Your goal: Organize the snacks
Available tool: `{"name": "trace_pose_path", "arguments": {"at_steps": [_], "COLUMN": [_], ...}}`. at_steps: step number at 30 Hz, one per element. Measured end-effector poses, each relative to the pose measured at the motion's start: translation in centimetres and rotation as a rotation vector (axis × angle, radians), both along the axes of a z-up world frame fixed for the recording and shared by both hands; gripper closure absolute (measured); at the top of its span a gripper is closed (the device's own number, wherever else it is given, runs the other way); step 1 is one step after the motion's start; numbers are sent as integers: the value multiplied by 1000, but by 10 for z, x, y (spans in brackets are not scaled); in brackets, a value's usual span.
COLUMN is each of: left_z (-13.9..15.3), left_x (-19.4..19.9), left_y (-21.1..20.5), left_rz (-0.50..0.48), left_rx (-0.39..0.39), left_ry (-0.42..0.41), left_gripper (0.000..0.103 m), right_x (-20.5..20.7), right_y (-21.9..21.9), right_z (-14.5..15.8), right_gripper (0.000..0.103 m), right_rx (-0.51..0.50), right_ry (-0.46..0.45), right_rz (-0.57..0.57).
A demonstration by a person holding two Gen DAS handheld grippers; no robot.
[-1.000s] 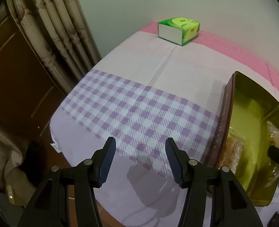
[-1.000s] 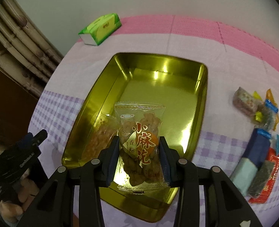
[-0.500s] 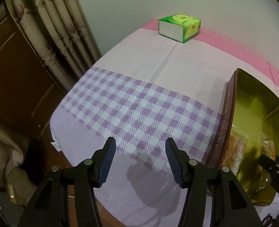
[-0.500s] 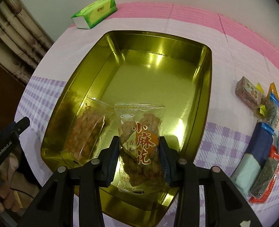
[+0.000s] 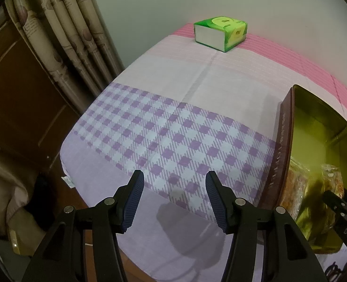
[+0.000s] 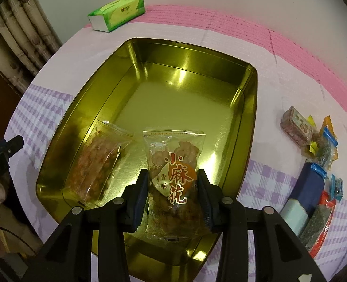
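Nearest me, my right gripper [image 6: 173, 196] was clamped on a clear snack packet [image 6: 173, 174] printed with orange and red characters, both pads pressing its sides as it hung over the near end of the gold tin [image 6: 251, 108]. Just left of it, a second clear packet [image 6: 98, 162] of golden pieces lay on the tin's floor against the left wall. My left gripper [image 5: 174, 199] hovered with its jaws apart and nothing between them, over the purple checked tablecloth [image 5: 173, 136] left of the tin. To the right lay a cluster of loose snacks [image 6: 314, 152]. Farthest off, a green tissue pack [image 6: 117, 13] sat on the cloth's pink band.
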State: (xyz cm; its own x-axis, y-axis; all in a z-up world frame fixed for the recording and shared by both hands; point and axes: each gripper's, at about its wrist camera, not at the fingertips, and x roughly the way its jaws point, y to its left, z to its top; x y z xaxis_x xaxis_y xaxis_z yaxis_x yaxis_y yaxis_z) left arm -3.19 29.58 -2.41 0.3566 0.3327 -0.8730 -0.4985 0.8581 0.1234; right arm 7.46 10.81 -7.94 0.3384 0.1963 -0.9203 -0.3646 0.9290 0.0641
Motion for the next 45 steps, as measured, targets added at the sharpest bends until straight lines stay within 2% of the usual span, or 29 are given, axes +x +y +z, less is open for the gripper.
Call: {"name": "trace_pose_path", "arguments": {"at_steps": [17,26,30,35,40,45], "left_z": [-3,-4,-5,-5,-4,-5], "left_x": [1,2,2,2,0,1], "left_y": [-3,-8,-9,-10,-11,-13], "left_rz": [-3,-12,-12,-16,-27,-41], "left_rx": [-3,3,3,3,10,6], "left_ry": [-1,6,6,8,15,18], "left_gripper": [47,47,47,47,47,47], "right_x": [-1,-11,-18,-12,-4,-3], "right_y": [5,-13,-46,-106,-173,-220], "right_z": [1,38,55,59,49,27], "right_gripper": [64,64,64,64,64,64], "right_rx": [35,140,121,97,42,14], "right_ry": [6,-42,-95,-99,-83,-23], "right_rz": [19,64,42,-64,-188,-278]}}
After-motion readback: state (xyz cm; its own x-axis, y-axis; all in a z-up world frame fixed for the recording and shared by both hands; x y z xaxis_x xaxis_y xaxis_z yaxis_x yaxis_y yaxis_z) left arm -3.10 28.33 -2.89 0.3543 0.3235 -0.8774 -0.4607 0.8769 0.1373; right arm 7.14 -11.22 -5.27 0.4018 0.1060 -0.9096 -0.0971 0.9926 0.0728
